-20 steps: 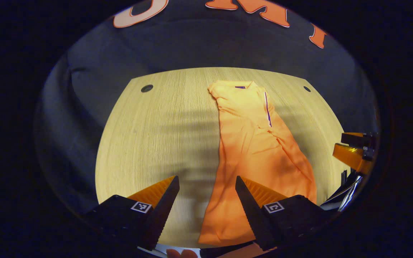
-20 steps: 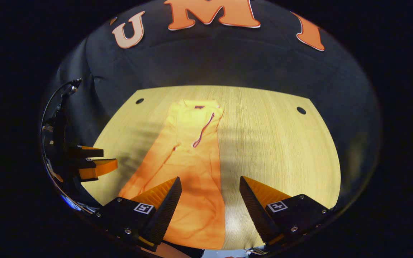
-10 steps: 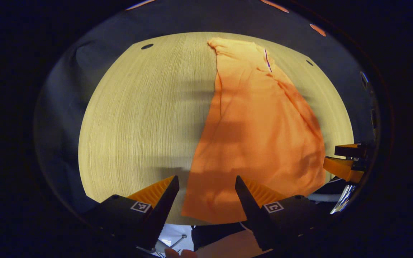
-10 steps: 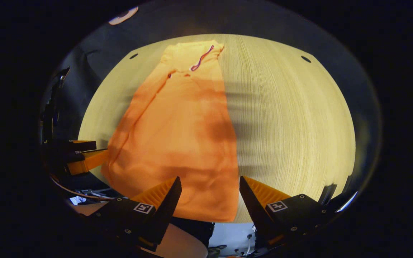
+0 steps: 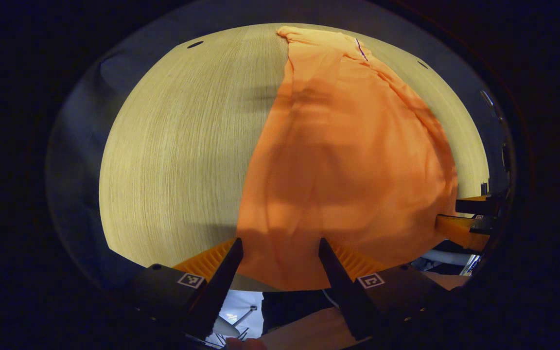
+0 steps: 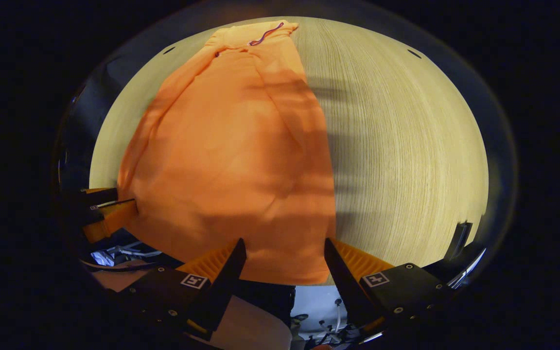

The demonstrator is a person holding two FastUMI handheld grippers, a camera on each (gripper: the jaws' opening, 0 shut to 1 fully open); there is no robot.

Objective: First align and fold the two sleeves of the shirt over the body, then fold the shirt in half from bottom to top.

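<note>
Shirt [image 5: 338,160] hem sits right at my left gripper [image 5: 280,253]: the spread fingers straddle the near-left corner of the hem at the bench [image 5: 178,160] edge, gripping nothing. My right gripper [image 6: 282,253] is likewise released, its fingers either side of the hem's near-right corner. I count one orange shirt, lying lengthwise with its collar at the far end and both sleeves folded over the body, and two grippers; each shows at the edge of the other's view beside the hem. Compared with half a second ago, both grippers have closed in on the hem.
</note>
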